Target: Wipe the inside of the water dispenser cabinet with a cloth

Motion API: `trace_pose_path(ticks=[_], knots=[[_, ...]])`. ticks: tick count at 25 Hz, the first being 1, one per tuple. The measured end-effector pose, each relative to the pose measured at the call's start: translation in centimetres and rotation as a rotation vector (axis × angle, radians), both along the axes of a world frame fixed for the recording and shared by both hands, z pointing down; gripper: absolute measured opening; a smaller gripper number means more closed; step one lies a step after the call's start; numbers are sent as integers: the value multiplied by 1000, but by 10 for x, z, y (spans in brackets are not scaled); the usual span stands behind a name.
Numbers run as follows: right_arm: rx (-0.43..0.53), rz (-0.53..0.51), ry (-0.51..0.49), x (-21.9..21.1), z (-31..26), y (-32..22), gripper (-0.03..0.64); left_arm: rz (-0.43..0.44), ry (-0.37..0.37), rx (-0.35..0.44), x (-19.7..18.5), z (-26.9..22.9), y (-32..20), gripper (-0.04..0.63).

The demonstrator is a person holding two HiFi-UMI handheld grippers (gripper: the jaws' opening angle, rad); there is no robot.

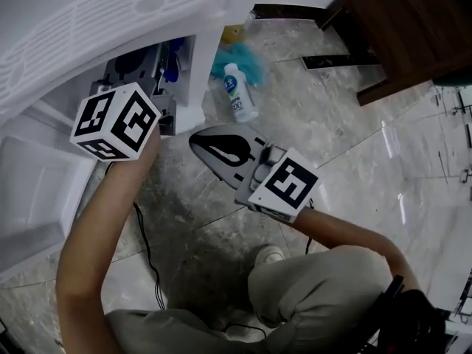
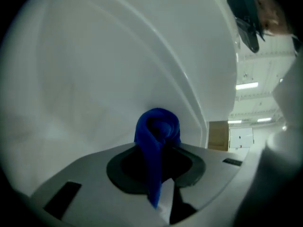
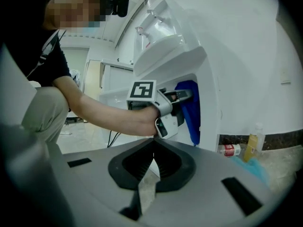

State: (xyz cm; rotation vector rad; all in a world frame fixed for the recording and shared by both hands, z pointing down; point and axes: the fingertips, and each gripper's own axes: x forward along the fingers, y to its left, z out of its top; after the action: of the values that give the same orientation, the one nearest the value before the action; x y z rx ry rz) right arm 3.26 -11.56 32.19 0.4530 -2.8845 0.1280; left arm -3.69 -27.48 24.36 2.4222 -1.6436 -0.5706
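Note:
My left gripper [image 2: 158,148] is shut on a bunched blue cloth [image 2: 157,131], which stands up between the jaws against a white inner wall [image 2: 104,79]. In the right gripper view the left gripper [image 3: 183,97] holds the hanging blue cloth [image 3: 190,115] at the cabinet opening of the white water dispenser [image 3: 222,56]. The head view shows its marker cube [image 1: 118,120] at the dark cabinet opening [image 1: 136,61]. My right gripper [image 3: 153,143] is shut with nothing between its jaws. It hovers over the floor, right of the dispenser [image 1: 110,13] and apart from it.
A white plastic bottle [image 1: 239,93] and a teal cloth [image 1: 240,59] lie on the marble floor beside the dispenser. A dark wooden cabinet [image 1: 405,28] stands at the back right. A black cable [image 1: 147,249] runs across the floor near the person's knees.

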Motion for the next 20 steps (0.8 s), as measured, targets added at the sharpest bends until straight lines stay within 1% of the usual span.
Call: trace_pose_path(ticks=[1,3,6,10,11,12,15,20], knots=[[-4,-19,17,-1,2,4,-2,3,30,2,3,-3,-3,92],[-9,-38,31,0,5,8,-2,-14,48,14,7,-7,-9,91],[-25,-37,33,2,8,11,-2,-59,67,30,5,-8,-20,87],[-41,-44,47,-1,12,10,-2,-127,125,21,-7,-10,-45,81],[-38,-52,49,-3,12,12,-2,-135,118,25,-10,-12,-52,81],[-35,-63,51,-5,11,14,-2,-140,97,32,-13,-13,-58,62],[-42,-82,58,-7,14,19,-2,-152,29,38,-19,-13,-72,63],[-75,-74,63,-5,23,20,-2,-146,-78,49,-21,-13,-80,63]])
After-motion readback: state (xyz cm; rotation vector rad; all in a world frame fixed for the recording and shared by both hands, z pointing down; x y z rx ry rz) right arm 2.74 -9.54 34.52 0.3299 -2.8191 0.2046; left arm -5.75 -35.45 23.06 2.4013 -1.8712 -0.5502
